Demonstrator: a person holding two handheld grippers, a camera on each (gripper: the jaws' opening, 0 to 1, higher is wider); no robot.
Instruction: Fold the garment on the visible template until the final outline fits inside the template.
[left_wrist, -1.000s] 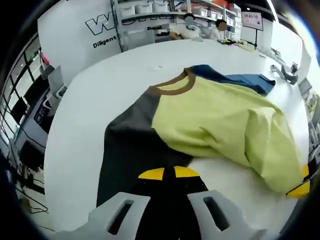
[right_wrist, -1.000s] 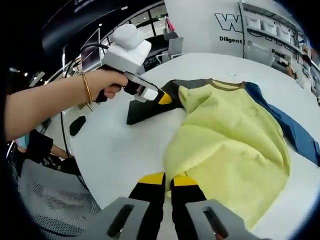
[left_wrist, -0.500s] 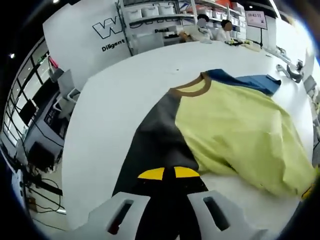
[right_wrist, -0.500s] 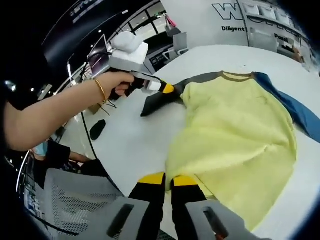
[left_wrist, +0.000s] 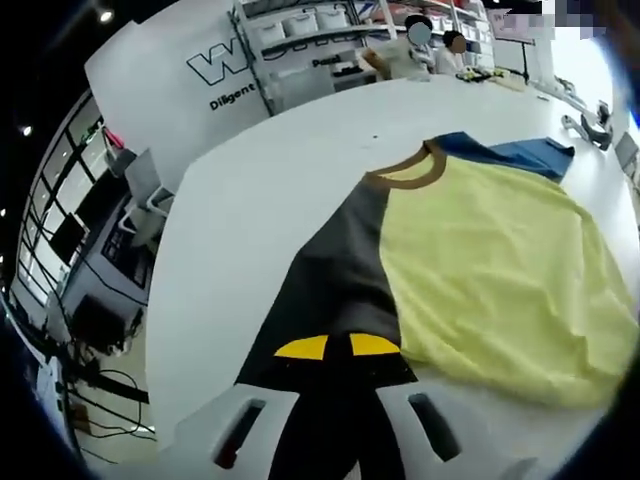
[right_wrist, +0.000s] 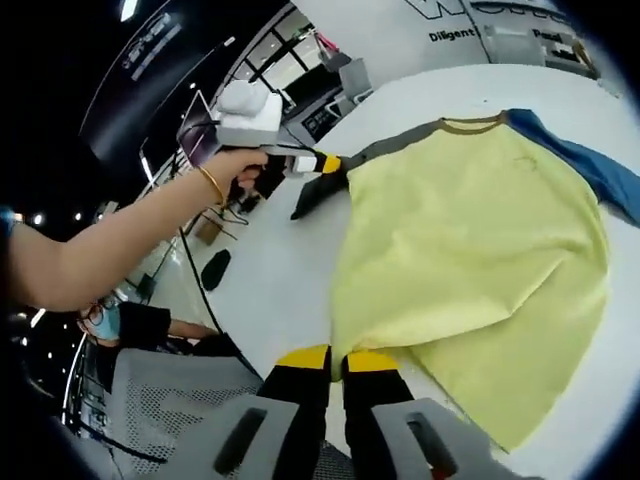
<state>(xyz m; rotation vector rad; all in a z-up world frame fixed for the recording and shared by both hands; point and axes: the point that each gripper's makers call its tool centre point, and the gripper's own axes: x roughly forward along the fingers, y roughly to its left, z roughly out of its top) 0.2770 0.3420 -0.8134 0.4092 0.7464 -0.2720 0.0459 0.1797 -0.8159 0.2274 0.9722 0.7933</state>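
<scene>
Grey sleeve cloth (left_wrist: 330, 290) sits pinched in the closed left hand-held gripper (left_wrist: 336, 347), at the garment's (right_wrist: 470, 230) outer end, stretched away across the white worktop (left_wrist: 250, 200). Rightward, the right hand-held gripper (right_wrist: 336, 358) is clamped shut on the yellow hem, so the garment's body runs straight ahead of it, its sleeves spreading crosswise.

My left view looks close along the dark sleeve toward the shelves at the frame's top. My right view faces across the garment (right_wrist: 470, 240) from its hem, my left claw (right_wrist: 331, 163) upper left. Both views share the worktop (left_wrist: 270, 170).
</scene>
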